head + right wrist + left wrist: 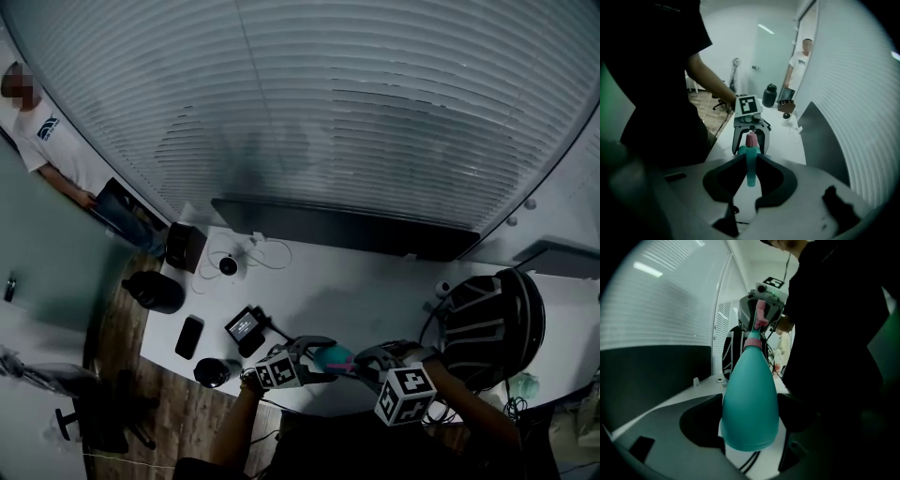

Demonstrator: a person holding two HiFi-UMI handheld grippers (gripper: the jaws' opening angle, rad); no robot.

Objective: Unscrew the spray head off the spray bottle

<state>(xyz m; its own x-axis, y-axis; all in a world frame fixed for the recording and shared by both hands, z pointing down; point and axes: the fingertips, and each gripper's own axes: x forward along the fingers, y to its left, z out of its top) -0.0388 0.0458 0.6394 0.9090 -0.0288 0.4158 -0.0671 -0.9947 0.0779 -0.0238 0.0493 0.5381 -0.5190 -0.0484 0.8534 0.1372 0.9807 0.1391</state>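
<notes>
A teal spray bottle (334, 357) is held lying sideways above the white table's (375, 291) front edge, between the two grippers. My left gripper (317, 362) is shut on the bottle's wide teal body (751, 399), which fills the space between its jaws (750, 427). A pink collar (752, 341) tops the body. My right gripper (364, 362) faces it from the other end. Its jaws (750, 161) are closed on the teal spray head (750, 171), with the pink part (751, 139) just beyond the tips. The bottle's neck is partly hidden by the jaws.
On the table's left part lie a black phone (188, 337), a small device with a screen (244, 326), a round black object (212, 371) and a webcam on a white cable (228, 265). A striped black helmet (492, 323) sits at right. A person (47, 141) stands far left.
</notes>
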